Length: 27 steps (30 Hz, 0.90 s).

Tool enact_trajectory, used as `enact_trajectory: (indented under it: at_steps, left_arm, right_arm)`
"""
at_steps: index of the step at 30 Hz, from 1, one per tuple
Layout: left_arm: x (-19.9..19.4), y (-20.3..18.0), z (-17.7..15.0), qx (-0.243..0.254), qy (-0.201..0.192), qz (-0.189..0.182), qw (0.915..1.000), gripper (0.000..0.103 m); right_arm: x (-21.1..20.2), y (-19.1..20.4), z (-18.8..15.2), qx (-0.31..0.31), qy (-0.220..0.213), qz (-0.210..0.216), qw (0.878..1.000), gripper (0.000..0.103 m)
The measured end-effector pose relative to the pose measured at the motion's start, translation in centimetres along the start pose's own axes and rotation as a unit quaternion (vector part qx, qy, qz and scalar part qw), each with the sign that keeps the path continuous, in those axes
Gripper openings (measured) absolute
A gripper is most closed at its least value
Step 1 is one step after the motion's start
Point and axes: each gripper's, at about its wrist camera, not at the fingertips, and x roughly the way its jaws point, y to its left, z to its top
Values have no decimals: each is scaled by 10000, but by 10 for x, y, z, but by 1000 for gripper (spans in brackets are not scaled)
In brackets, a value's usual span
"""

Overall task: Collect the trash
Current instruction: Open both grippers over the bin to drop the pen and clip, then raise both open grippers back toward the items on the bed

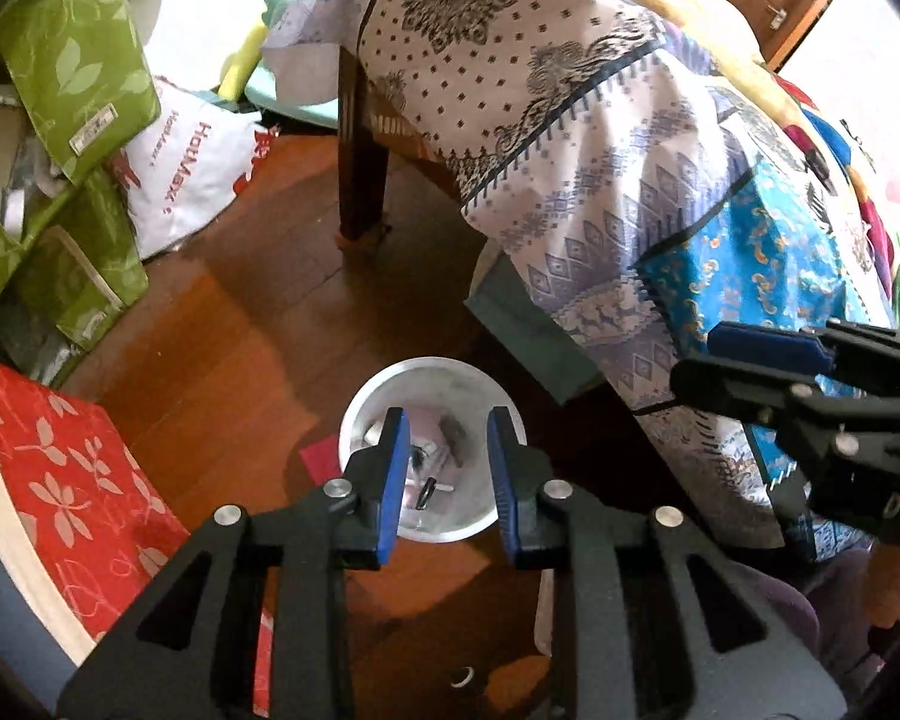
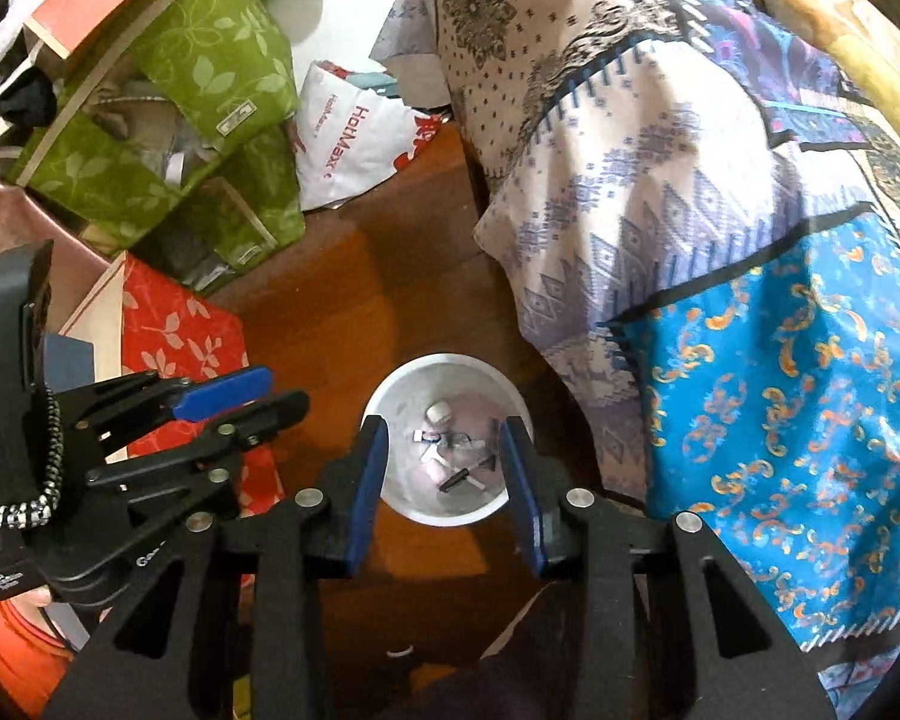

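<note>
A white round bin (image 1: pixel 360 402) stands on the wooden floor, with small bits of trash (image 1: pixel 429 489) lying inside it. It also shows in the right wrist view (image 2: pixel 414 375), with trash (image 2: pixel 459 474) at its bottom. My left gripper (image 1: pixel 447 417) hovers above the bin, open and empty. My right gripper (image 2: pixel 444 426) also hovers above the bin, open and empty. The right gripper shows at the right edge of the left wrist view (image 1: pixel 750 354). The left gripper shows at the left of the right wrist view (image 2: pixel 270 390).
A patterned cloth (image 1: pixel 600 150) hangs over furniture on the right, reaching close to the bin. Green fabric boxes (image 1: pixel 72 60), a red leaf-print box (image 1: pixel 72 480) and a white HotMax bag (image 1: pixel 192 180) crowd the left. A dark table leg (image 1: pixel 360 168) stands behind.
</note>
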Motion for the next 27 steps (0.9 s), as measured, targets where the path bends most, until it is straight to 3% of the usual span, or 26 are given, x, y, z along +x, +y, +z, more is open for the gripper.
enact_trajectory:
  at_steps: [13, 20, 27]
  left_arm:
    - [-75, -58, 2, 539, -617, -50, 9966, 25]
    - [-116, -118, 10, 1024, -1034, -182, 9892, 25]
    - [-128, -190, 20, 1560, -1258, -351, 9791, 28]
  right_arm:
    - [-88, -22, -17, 270, -913, -50, 9954, 35]
    - [-150, -51, -39, 571, -1592, -202, 9854, 35]
    - [-206, -103, -73, 930, -2080, -725, 9710, 35]
